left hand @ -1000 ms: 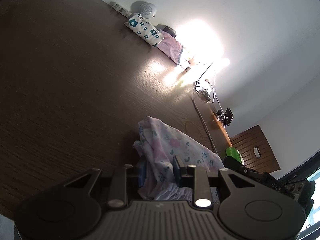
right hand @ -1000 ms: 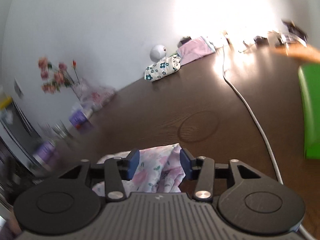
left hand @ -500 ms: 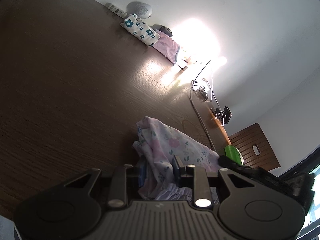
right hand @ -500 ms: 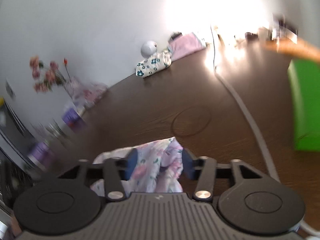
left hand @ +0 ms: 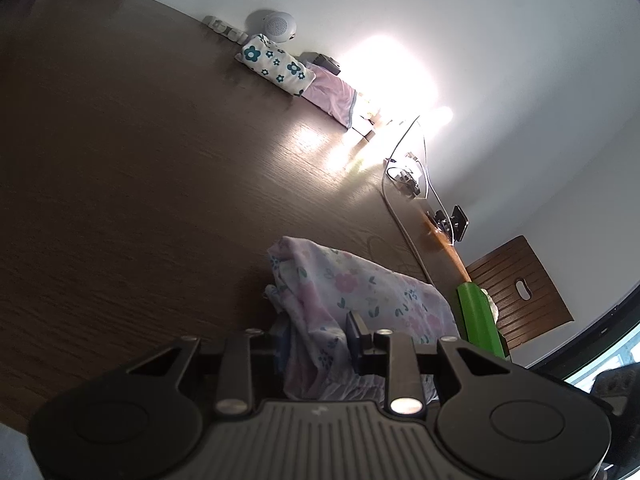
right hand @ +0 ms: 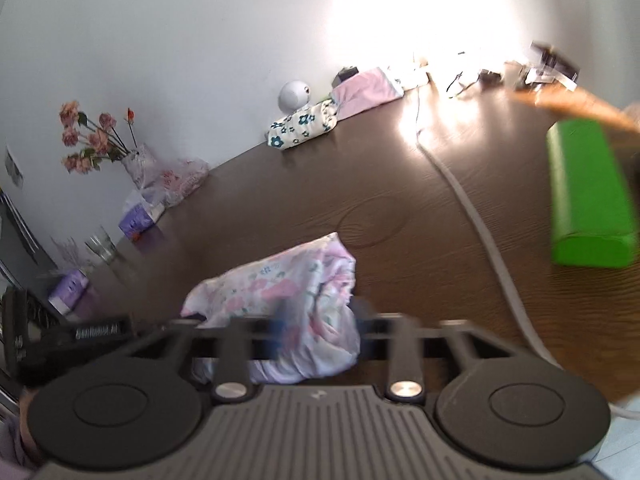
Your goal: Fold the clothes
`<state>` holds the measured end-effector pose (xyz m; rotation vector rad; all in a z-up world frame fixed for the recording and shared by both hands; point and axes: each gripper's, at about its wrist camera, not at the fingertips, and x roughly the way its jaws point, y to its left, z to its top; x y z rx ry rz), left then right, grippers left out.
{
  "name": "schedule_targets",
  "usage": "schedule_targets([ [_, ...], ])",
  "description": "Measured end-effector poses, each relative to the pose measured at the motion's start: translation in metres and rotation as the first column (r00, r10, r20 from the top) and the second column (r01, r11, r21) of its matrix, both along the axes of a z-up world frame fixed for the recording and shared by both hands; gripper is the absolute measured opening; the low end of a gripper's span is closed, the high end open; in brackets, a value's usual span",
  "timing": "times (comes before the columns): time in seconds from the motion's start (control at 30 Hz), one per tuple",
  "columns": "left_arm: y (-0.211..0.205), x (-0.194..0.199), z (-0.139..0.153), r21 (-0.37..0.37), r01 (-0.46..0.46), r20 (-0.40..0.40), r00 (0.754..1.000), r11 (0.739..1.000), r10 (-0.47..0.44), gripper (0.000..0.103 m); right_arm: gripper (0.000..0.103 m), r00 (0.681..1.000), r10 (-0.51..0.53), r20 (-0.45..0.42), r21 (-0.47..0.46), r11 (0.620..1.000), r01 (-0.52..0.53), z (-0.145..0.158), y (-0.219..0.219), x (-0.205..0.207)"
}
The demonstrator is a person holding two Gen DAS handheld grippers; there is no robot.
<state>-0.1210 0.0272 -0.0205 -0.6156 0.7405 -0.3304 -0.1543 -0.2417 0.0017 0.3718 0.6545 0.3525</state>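
Left wrist view: the left tool (left hand: 318, 338) pinches the floral garment (left hand: 352, 296) at 6 o'clock, bunched on the worktop (left hand: 140, 184). The right tool (right hand: 316, 326) grips it too. Further, at 2 o'clock, the white cable (right hand: 476, 220) could snag cloth.

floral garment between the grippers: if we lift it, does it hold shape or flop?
Likely flops: the floral garment lies crumpled in soft folds on the table. Probably light, as the fabric looks thin. Both the left gripper and the right gripper straddle bunched cloth, so loose layers may sag or slip.
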Motion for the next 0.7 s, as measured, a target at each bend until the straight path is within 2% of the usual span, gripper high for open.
schedule_targets([
  [0.07, -0.002, 0.000, 0.000, 0.005, -0.003, 0.007, 1.000, 1.000, 0.003, 0.027, 0.058, 1.000, 0.010, -0.017, -0.013, 1.000, -0.010, -0.004, 0.001, -0.002],
  [0.2, -0.005, 0.002, 0.001, 0.023, 0.002, 0.011, 1.000, 1.000, -0.002, 0.027, 0.057, 0.998, 0.007, -0.056, 0.046, 0.999, -0.005, -0.018, 0.011, 0.008],
  [0.23, -0.006, 0.002, 0.002, 0.026, 0.003, 0.010, 1.000, 1.000, -0.004, 0.027, 0.050, 0.998, 0.010, -0.062, 0.061, 0.998, -0.006, -0.020, 0.014, 0.011],
  [0.27, -0.006, 0.002, 0.002, 0.031, 0.005, 0.009, 1.000, 1.000, -0.005, 0.027, 0.037, 0.998, 0.013, -0.067, 0.077, 0.997, -0.008, -0.023, 0.017, 0.013],
  [0.3, -0.006, 0.002, 0.002, 0.032, 0.006, 0.009, 1.000, 0.999, -0.006, 0.027, 0.034, 0.998, 0.017, -0.066, 0.089, 0.996, -0.011, -0.024, 0.018, 0.014],
  [0.37, -0.007, 0.002, 0.002, 0.033, 0.003, 0.008, 1.000, 0.999, -0.004, 0.027, 0.011, 0.998, 0.026, -0.058, 0.113, 0.993, -0.020, -0.025, 0.018, 0.017],
  [0.43, -0.007, 0.003, 0.002, 0.034, 0.002, 0.010, 1.000, 0.999, -0.002, 0.027, 0.008, 0.996, 0.052, -0.071, 0.142, 0.989, -0.042, -0.027, 0.016, 0.021],
  [0.5, -0.007, 0.003, 0.001, 0.030, 0.000, 0.011, 1.000, 1.000, -0.001, 0.027, 0.009, 0.993, 0.058, -0.099, 0.202, 0.979, -0.037, -0.032, 0.008, 0.025],
  [0.53, -0.006, 0.003, 0.001, 0.028, 0.000, 0.012, 1.000, 1.000, 0.000, 0.027, 0.014, 0.993, 0.053, -0.107, 0.219, 0.975, -0.029, -0.033, 0.004, 0.026],
  [0.57, -0.006, 0.004, 0.001, 0.025, 0.000, 0.011, 1.000, 1.000, -0.001, 0.027, 0.027, 0.994, 0.036, -0.102, 0.211, 0.977, -0.013, -0.031, 0.002, 0.024],
  [0.6, -0.006, 0.004, 0.000, 0.023, 0.002, 0.010, 1.000, 1.000, -0.002, 0.027, 0.033, 0.996, 0.019, -0.083, 0.178, 0.984, -0.004, -0.027, 0.003, 0.020],
  [0.63, -0.005, 0.004, 0.000, 0.021, 0.003, 0.009, 1.000, 1.000, -0.003, 0.027, 0.037, 0.998, 0.005, -0.061, 0.141, 0.990, 0.003, -0.022, 0.004, 0.017],
  [0.7, -0.005, 0.005, 0.001, 0.023, 0.007, 0.009, 1.000, 1.000, -0.007, 0.027, 0.040, 0.998, 0.003, -0.062, 0.148, 0.989, 0.006, -0.024, 0.004, 0.022],
])
